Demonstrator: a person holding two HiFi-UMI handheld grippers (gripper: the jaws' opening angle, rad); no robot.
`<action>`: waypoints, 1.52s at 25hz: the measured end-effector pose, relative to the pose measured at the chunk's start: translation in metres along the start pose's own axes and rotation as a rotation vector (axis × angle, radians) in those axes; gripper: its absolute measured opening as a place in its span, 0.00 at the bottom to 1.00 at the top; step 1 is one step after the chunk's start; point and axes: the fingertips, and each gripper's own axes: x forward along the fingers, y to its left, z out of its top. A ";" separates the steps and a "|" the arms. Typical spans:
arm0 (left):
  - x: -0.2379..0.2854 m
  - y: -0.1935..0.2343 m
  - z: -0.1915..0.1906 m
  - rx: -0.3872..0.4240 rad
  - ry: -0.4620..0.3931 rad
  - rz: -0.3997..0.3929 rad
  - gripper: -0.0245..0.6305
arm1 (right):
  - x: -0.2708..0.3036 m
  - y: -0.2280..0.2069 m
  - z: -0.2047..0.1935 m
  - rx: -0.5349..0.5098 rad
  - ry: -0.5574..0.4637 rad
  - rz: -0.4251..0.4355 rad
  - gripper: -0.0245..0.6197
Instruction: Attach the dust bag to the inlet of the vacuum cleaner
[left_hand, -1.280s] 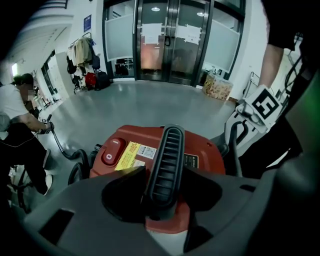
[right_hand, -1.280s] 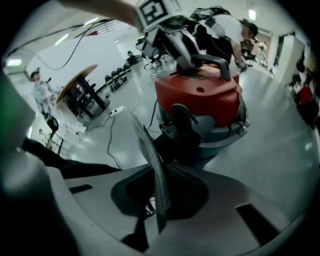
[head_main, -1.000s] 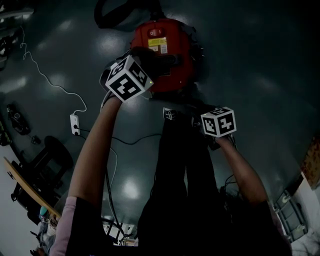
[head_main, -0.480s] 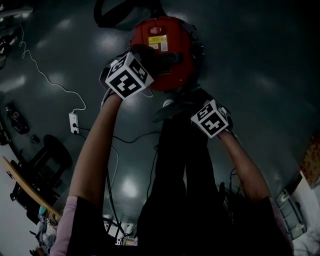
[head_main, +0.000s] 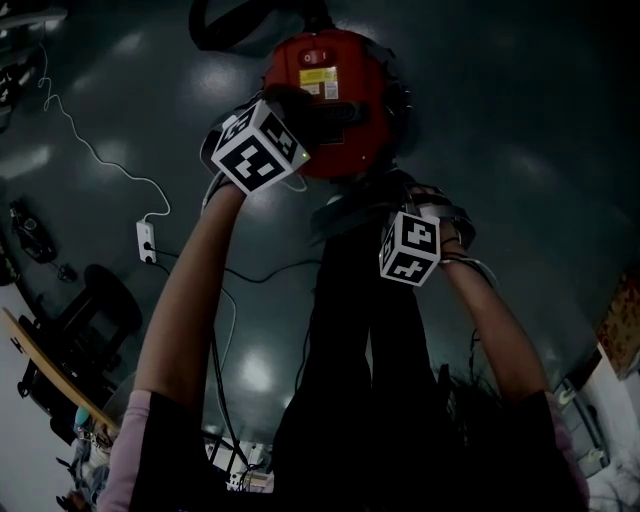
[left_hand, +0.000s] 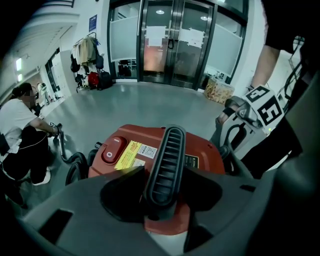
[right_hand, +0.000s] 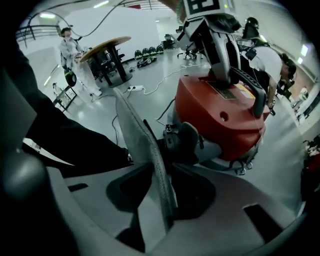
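A red vacuum cleaner (head_main: 335, 95) stands on the dark floor. My left gripper (head_main: 305, 120) reaches down onto its top and is shut on the black ribbed carry handle (left_hand: 165, 160), which fills the gap between the jaws of my left gripper (left_hand: 162, 192). My right gripper (head_main: 375, 210) hangs just in front of the vacuum (right_hand: 220, 115), jaws opening. The flat grey dust bag (right_hand: 142, 145) stands edge-on between its jaws with a dark gap on each side. In the head view the dust bag (head_main: 345, 212) shows as a grey flap at the vacuum's near side.
The person's black trouser legs (head_main: 360, 350) and a dark shoe (right_hand: 182, 142) are close to the vacuum's base. A black hose (left_hand: 75, 167) curls off the far side. A white power strip (head_main: 147, 243) with a cord lies left. Another person (left_hand: 20, 135) crouches beyond.
My right gripper has rolled, so its marker cube shows another face, and it has shifted a little toward the vacuum. The grey bag has come into sight. The left gripper has kept still.
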 end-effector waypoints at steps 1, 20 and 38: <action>0.001 0.000 0.001 0.000 -0.001 -0.001 0.34 | -0.001 -0.001 -0.001 -0.030 0.008 -0.014 0.24; -0.001 0.001 0.000 -0.026 -0.056 0.004 0.34 | -0.003 0.004 -0.013 0.967 -0.158 -0.207 0.16; -0.002 0.001 -0.001 -0.054 -0.055 0.012 0.35 | -0.003 0.010 -0.006 0.131 0.062 -0.081 0.21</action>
